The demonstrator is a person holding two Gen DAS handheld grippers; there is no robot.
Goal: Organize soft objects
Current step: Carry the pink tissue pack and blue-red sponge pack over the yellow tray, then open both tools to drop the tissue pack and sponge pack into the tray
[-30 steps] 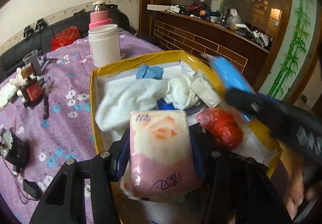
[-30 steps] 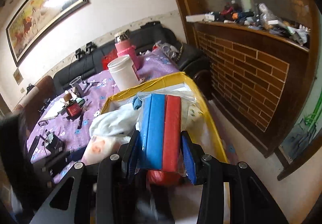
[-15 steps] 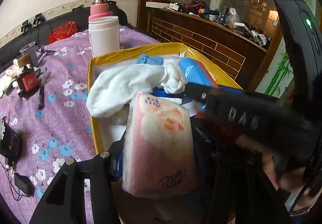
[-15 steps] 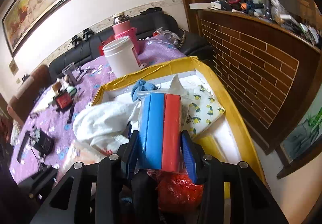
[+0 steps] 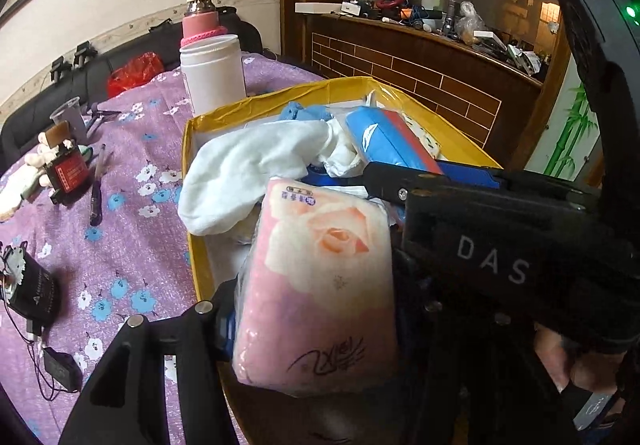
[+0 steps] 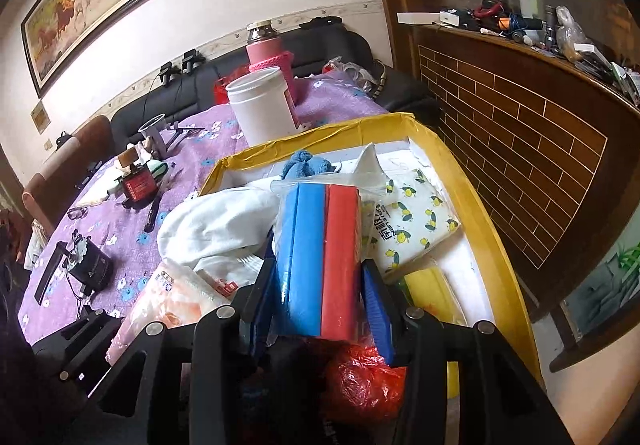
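left claw (image 5: 316,309) opening around pink rose-print tissue pack (image 5: 320,285), pads still touching its sides, low centre of the frame over yellow box (image 5: 192,205). right claw (image 6: 320,285) clamped partway on blue-and-red pack (image 6: 320,253), centre frame above the same box. white cloth (image 6: 216,225) heaped inside at centre left. white jar (image 5: 212,73) on purple floral counter (image 5: 132,213), upper left.
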